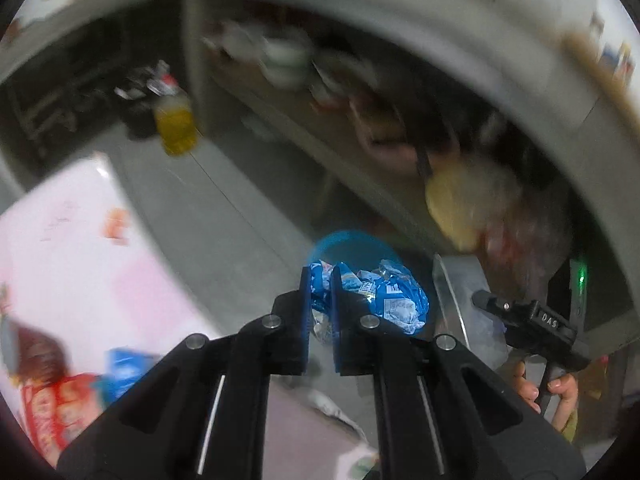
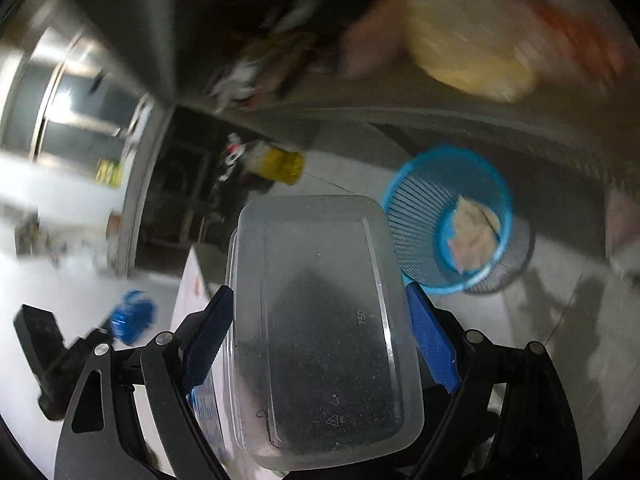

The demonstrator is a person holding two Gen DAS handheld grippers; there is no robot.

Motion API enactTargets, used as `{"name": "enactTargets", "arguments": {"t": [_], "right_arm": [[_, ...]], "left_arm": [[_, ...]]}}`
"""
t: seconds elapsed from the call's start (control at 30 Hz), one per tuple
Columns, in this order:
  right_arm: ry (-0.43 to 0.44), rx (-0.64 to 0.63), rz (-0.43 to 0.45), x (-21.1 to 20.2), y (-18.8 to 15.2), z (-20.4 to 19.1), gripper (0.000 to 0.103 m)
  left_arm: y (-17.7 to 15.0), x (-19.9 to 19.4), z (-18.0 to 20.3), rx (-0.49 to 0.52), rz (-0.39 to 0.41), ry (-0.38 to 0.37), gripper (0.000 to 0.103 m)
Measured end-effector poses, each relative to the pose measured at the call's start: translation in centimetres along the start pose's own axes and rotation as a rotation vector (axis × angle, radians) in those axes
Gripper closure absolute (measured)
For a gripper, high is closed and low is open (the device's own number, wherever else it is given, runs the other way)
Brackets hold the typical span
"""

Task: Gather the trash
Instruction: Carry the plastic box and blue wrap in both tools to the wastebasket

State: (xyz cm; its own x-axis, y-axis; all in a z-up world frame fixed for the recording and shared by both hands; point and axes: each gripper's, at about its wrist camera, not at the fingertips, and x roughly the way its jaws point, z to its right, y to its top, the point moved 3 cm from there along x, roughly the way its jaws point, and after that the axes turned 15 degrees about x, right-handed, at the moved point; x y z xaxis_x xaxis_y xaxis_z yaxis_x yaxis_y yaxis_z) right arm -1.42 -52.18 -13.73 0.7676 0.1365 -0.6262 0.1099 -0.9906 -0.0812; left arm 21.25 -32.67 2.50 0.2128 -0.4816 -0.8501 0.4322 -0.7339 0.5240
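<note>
While my left tongs (image 1: 320, 304) pinch a crumpled blue and white wrapper (image 1: 384, 296) between their blue pads, the bundle bulges out toward three o'clock of the fingertips and hangs over the floor. Just behind it, at twelve o'clock, a blurred blue round shape shows, probably the rim of the blue basket, though the left wrist view is too smeared for me to be sure.

My right tongs (image 2: 320, 320) are spread wide around a clear plastic food container (image 2: 320, 328), one blue pad against each long side, its underside turned to the camera with "750" moulded into it. The blue mesh waste basket (image 2: 408, 208) stands on the grey tiled floor (image 2: 560, 320) at one o'clock of the container, and some pale crumpled paper (image 2: 474, 232) lies inside it.

From the left wrist view, the right tongs and the container they carry sit at three o'clock, with my right hand (image 1: 560, 392) on the grip. A pink-white tabletop (image 1: 80, 240) spreads at nine o'clock with a red packet (image 1: 52, 412) at its near edge. A bottle of yellow liquid (image 1: 176, 124) stands on the floor at eleven o'clock, near a shelf (image 1: 320, 92) crowded with blurred crockery.
</note>
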Motion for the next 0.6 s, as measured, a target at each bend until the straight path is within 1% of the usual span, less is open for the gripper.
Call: {"name": "enactTargets", "arguments": {"t": [0.1, 0.13, 0.23, 0.33, 0.37, 0.4, 0.43, 0.47, 0.5, 0.53, 0.6], "right_arm": [[-0.015, 0.080, -0.004, 1.5, 1.5, 2.5, 0.020], [-0.019, 0.103, -0.006, 1.8, 2.0, 3.4, 0.020], [-0.038, 0.161, -0.008, 3.0, 3.3, 5.2, 0.020], [-0.064, 0.178, 0.002, 3.6, 4.6, 6.6, 0.020], [-0.070, 0.188, 0.004, 3.9, 4.9, 7.1, 0.020], [-0.071, 0.199, 0.007, 4.2, 5.2, 7.6, 0.020], [-0.074, 0.210, 0.010, 4.3, 5.5, 8.1, 0.020], [-0.077, 0.219, 0.012, 4.6, 5.7, 8.4, 0.020], [-0.077, 0.226, 0.011, 5.0, 6.0, 8.8, 0.020], [-0.081, 0.231, 0.011, 5.3, 6.3, 9.1, 0.020], [-0.090, 0.239, 0.003, 6.4, 6.7, 9.6, 0.020]], "left_arm": [[1.6, 6.7, 2.6, 0.029, -0.126, -0.023, 0.096], [1.7, 8.5, 3.0, 0.033, -0.156, -0.022, 0.096], [2.0, 13.8, 4.8, 0.045, -0.233, -0.010, 0.096], [2.6, 18.0, 5.8, 0.056, -0.274, 0.008, 0.095], [2.7, 19.6, 5.9, 0.048, -0.282, 0.013, 0.092], [2.8, 20.7, 5.7, 0.038, -0.289, 0.011, 0.081], [2.7, 21.6, 5.7, 0.027, -0.297, 0.017, 0.073], [2.7, 22.3, 5.7, 0.015, -0.301, 0.027, 0.060], [2.7, 22.8, 5.5, -0.002, -0.298, 0.033, 0.057], [2.7, 23.1, 5.3, -0.016, -0.293, 0.031, 0.057], [2.8, 22.8, 5.1, -0.023, -0.287, 0.028, 0.051]]}}
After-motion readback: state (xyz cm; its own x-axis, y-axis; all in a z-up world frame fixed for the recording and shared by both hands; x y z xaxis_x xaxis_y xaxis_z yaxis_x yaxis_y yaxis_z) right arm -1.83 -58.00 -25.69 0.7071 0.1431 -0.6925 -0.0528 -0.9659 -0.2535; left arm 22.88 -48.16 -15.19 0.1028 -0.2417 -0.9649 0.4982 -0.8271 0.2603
